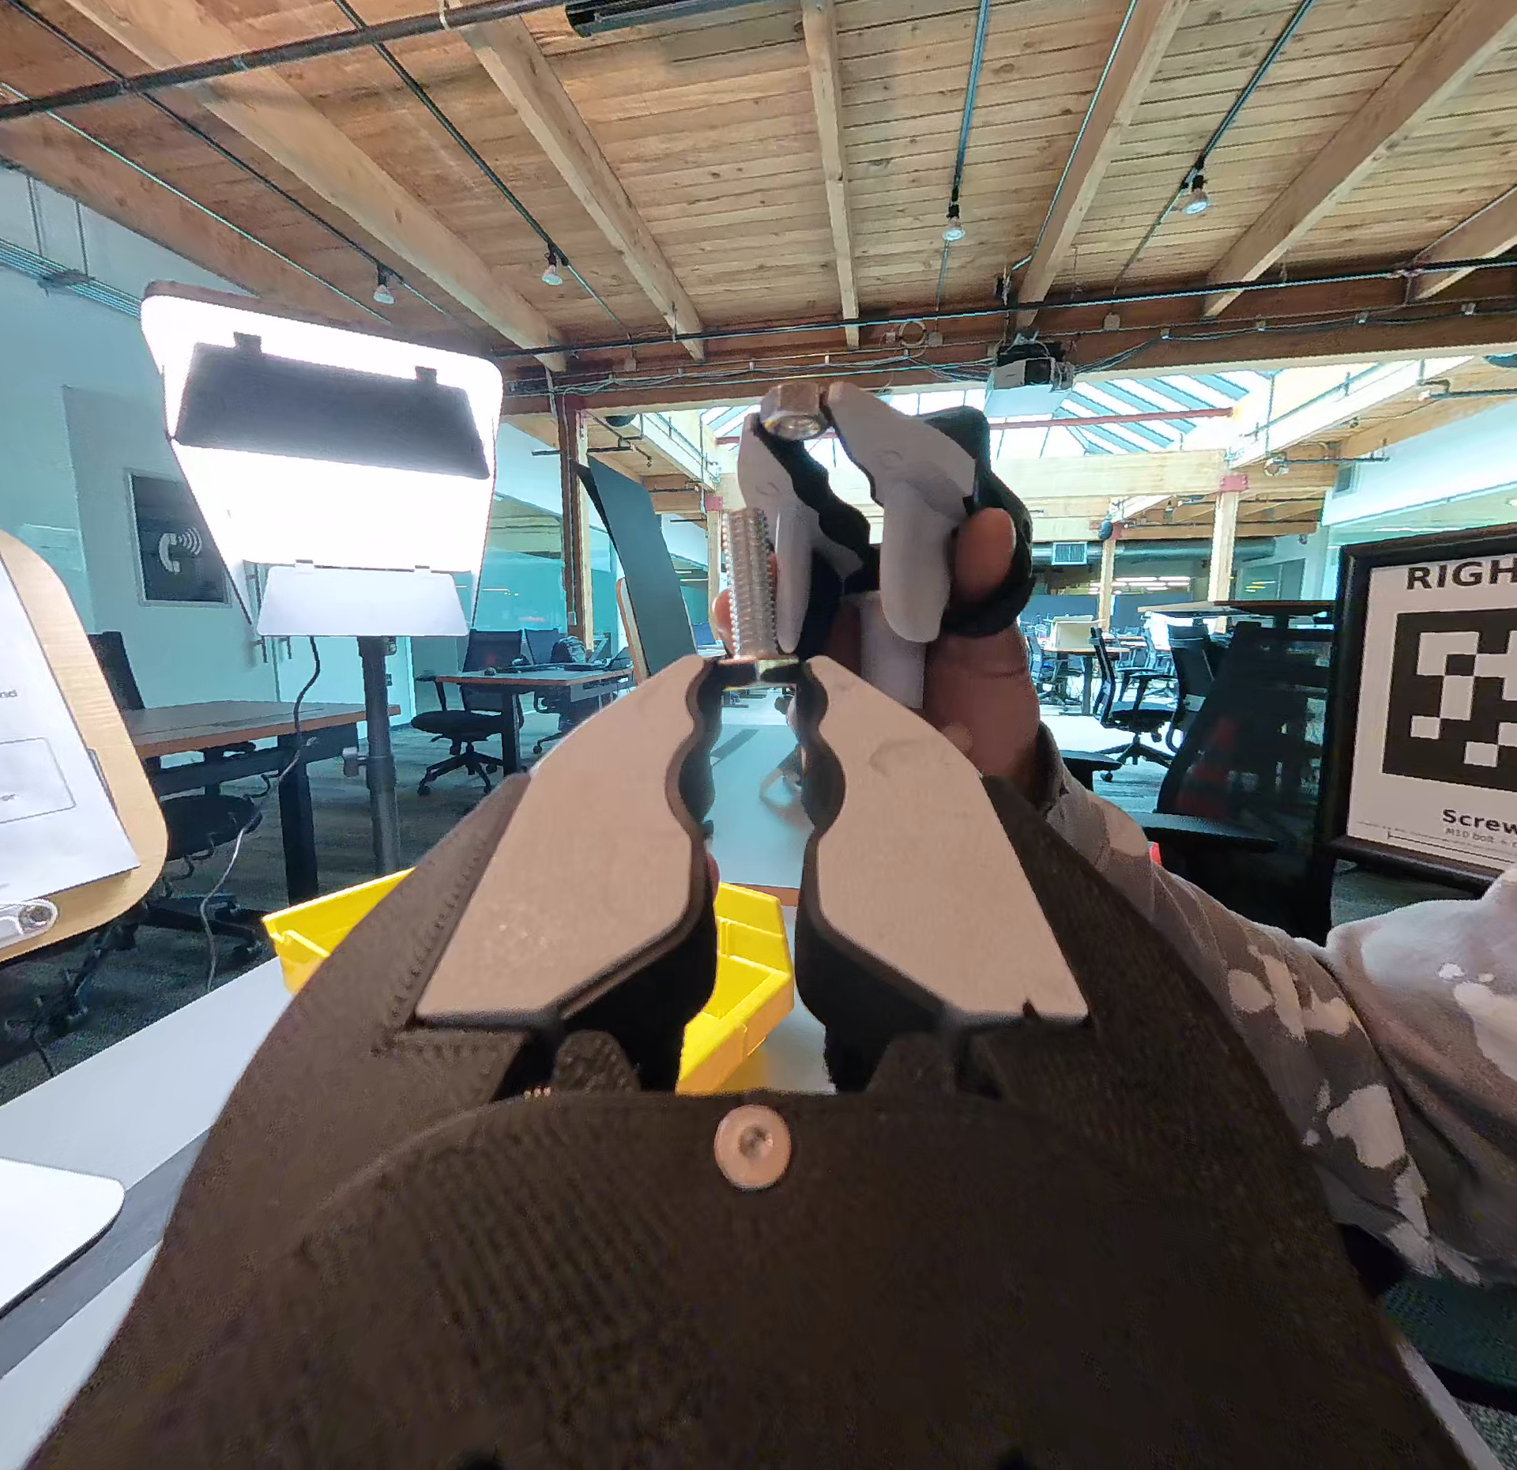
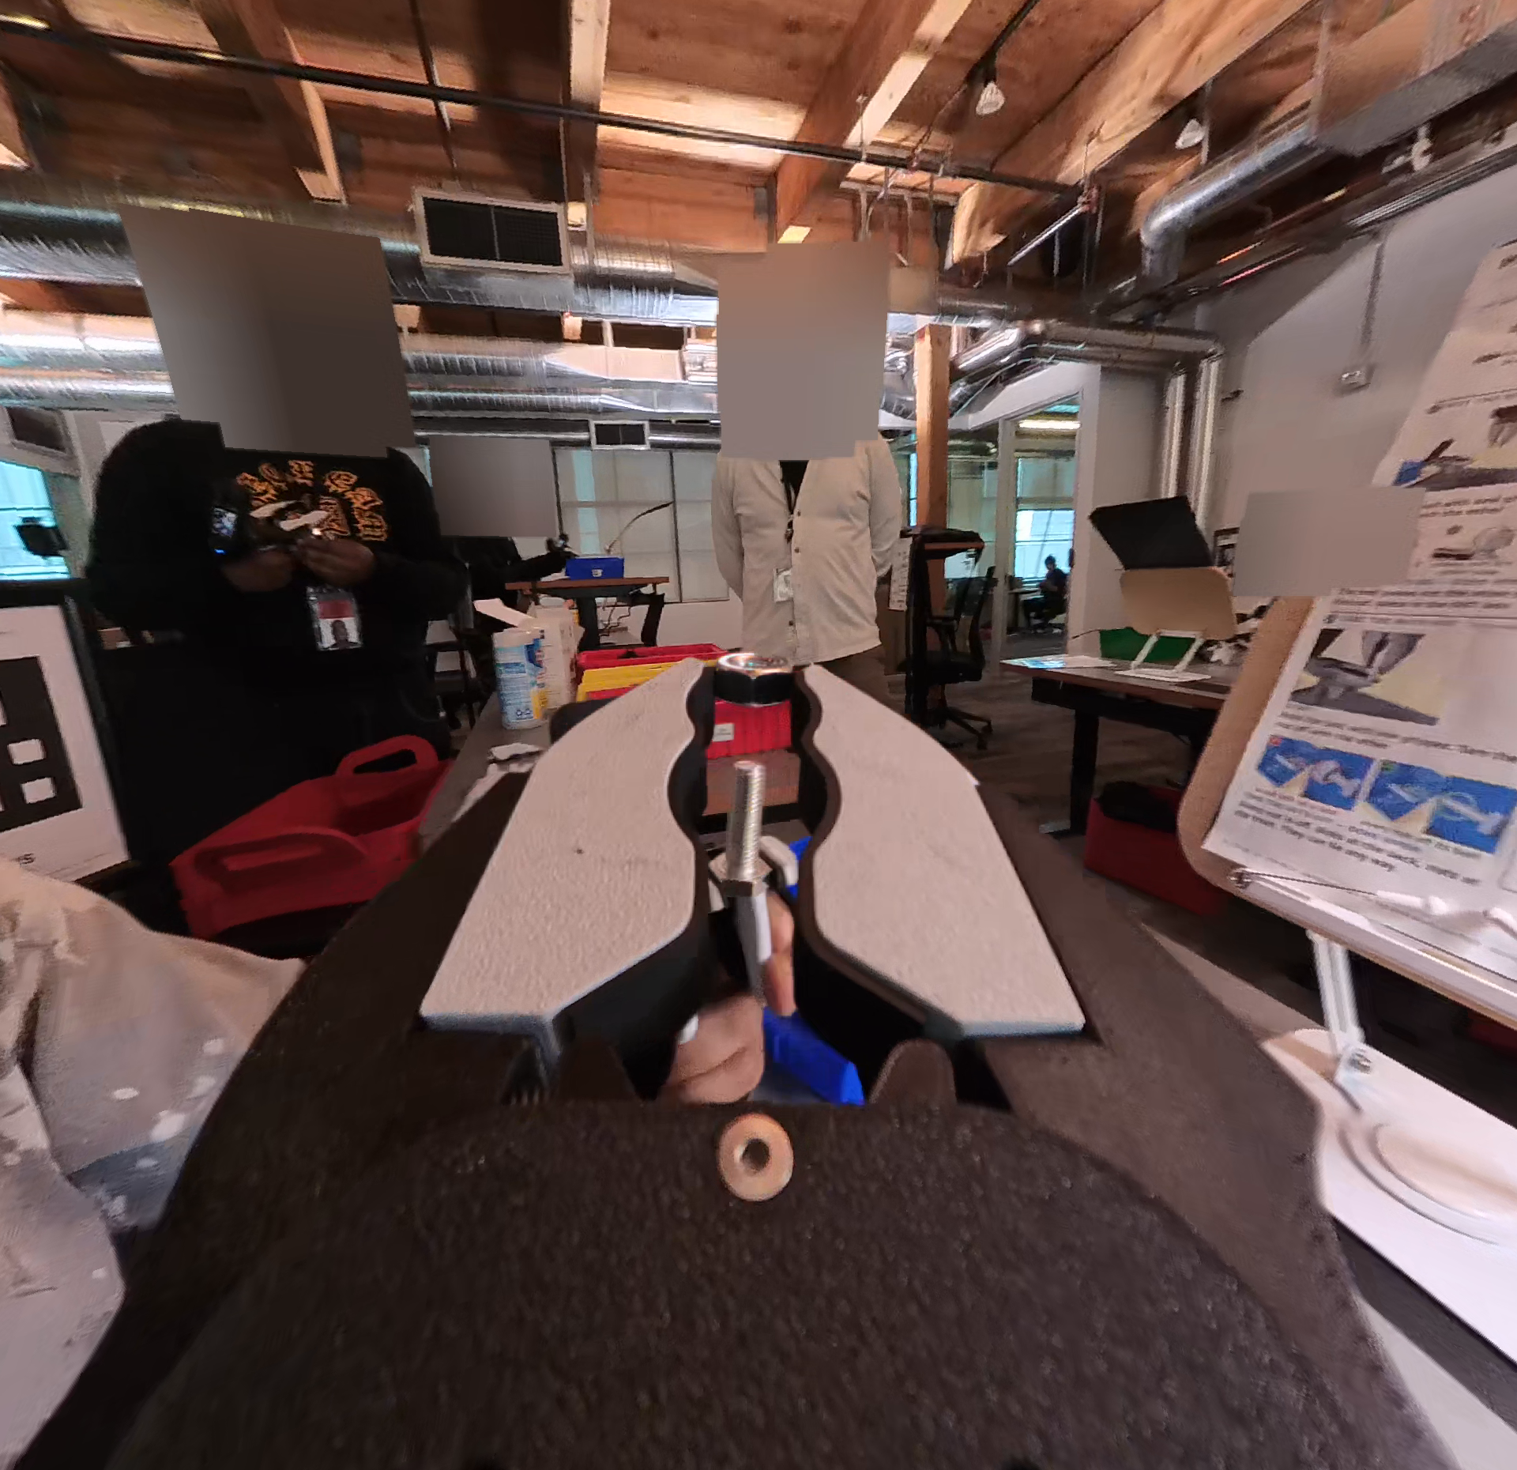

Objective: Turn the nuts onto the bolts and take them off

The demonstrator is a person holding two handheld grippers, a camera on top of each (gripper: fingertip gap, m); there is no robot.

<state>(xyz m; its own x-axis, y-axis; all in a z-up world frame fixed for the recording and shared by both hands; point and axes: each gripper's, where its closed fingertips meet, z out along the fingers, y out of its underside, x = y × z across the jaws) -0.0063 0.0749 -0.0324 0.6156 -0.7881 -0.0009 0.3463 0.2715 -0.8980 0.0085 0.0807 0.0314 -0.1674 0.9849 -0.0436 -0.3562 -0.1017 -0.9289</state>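
Observation:
In the left wrist view my left gripper [image 1: 759, 673] is shut on the head of a silver bolt [image 1: 749, 585], whose threaded shaft stands upright above the fingertips. Beyond it, my right gripper [image 1: 800, 425], held by a hand, is shut on a silver hex nut [image 1: 786, 416] just above and slightly right of the bolt's tip, apart from it. In the right wrist view my right gripper [image 2: 755, 685] pinches the nut [image 2: 753, 679] at its fingertips. The bolt [image 2: 745, 815] shows between the fingers below, held by the left gripper [image 2: 751, 889].
A yellow bin [image 1: 739, 987] sits on the white table under the left gripper. A bright studio light [image 1: 328, 462] stands left, a marker board [image 1: 1436, 691] right. A red basket [image 2: 304, 831], red and yellow bins [image 2: 648, 667], two standing people and an instruction stand [image 2: 1354, 774] surround the table. My right fingertips sit around 7 cm from my left ones.

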